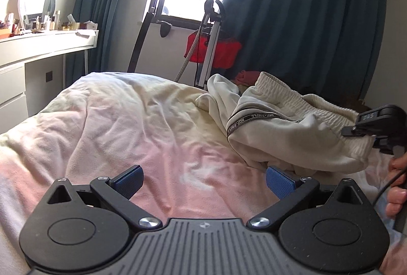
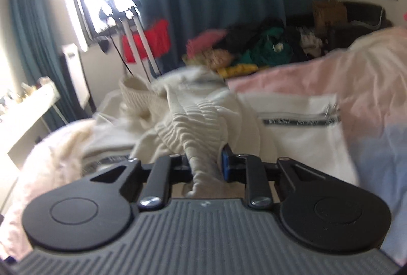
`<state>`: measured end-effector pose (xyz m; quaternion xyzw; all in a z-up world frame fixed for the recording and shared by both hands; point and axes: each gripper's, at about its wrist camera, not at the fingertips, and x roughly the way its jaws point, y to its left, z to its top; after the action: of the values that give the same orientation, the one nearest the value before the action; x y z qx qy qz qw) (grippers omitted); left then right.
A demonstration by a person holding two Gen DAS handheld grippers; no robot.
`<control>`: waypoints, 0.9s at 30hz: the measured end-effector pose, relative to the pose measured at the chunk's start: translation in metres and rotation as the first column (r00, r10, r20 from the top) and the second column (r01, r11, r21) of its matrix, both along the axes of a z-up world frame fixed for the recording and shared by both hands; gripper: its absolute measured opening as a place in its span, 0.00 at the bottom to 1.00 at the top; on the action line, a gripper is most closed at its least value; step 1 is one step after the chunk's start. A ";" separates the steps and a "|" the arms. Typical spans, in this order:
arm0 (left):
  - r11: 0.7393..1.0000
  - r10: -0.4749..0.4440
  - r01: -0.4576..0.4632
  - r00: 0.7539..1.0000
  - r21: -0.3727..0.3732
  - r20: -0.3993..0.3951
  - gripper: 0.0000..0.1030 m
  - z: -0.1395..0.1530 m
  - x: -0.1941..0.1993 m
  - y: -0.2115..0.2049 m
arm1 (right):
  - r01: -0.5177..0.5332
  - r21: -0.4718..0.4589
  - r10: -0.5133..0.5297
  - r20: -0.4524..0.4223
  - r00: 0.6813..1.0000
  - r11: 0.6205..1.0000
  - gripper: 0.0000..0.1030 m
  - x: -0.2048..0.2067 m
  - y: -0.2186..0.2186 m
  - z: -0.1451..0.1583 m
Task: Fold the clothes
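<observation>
On bed [image 1: 114, 122], cream trousers [image 1: 292, 132] taped "NOT SIMPLE", right tongs [image 2: 206, 168] gripping waistband

Motion blur smears the clothes pile [image 2: 254, 51] beyond recognition.

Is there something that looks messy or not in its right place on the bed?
Yes. The cream garment lies crumpled in a heap on the bedcover, not flat. The right gripper pinches its ribbed band; the left gripper is open and empty.

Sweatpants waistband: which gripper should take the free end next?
Left. The left gripper is open and empty beside the sweatpants; the right gripper is already shut on their waistband.
</observation>
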<state>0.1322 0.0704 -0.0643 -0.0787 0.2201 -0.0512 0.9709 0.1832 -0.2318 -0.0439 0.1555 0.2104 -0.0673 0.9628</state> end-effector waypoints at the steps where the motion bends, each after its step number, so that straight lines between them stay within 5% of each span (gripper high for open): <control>1: 1.000 0.005 -0.005 1.000 0.013 0.011 1.00 0.002 -0.003 -0.001 | -0.017 -0.007 0.017 0.021 1.000 1.000 0.22 -0.014 -0.001 0.010; 7: 1.000 -0.014 0.013 0.998 0.028 0.058 1.00 0.019 -0.025 -0.009 | -0.111 -0.008 0.111 0.124 0.986 0.994 0.22 -0.113 -0.008 0.053; 11: 0.998 -0.056 0.058 0.996 -0.019 0.062 1.00 0.030 -0.047 -0.011 | -0.175 0.060 0.166 0.130 0.977 0.983 0.22 -0.175 -0.019 0.053; 17: 0.988 -0.123 0.124 0.992 -0.091 0.018 1.00 0.035 -0.082 -0.017 | -0.205 0.110 0.206 0.010 0.979 0.972 0.22 -0.219 -0.030 0.011; 22: 0.984 -0.166 0.164 0.985 -0.067 -0.034 1.00 0.024 -0.083 -0.037 | -0.122 0.193 0.146 -0.113 0.983 0.974 0.26 -0.213 -0.047 -0.013; 25: 0.982 -0.186 0.185 0.981 -0.024 -0.046 1.00 0.017 -0.083 -0.053 | -0.092 0.190 0.118 -0.132 0.984 0.977 0.37 -0.211 -0.051 -0.014; 27: 0.980 -0.200 0.201 0.978 0.003 -0.052 1.00 0.013 -0.084 -0.062 | -0.069 0.149 0.084 -0.096 0.992 0.986 0.56 -0.219 -0.052 -0.009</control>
<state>0.0480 0.0081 -0.0515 -0.0535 0.2522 -0.1459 0.9551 -0.0361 -0.2835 -0.0532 0.2132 0.2695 -0.0227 0.9388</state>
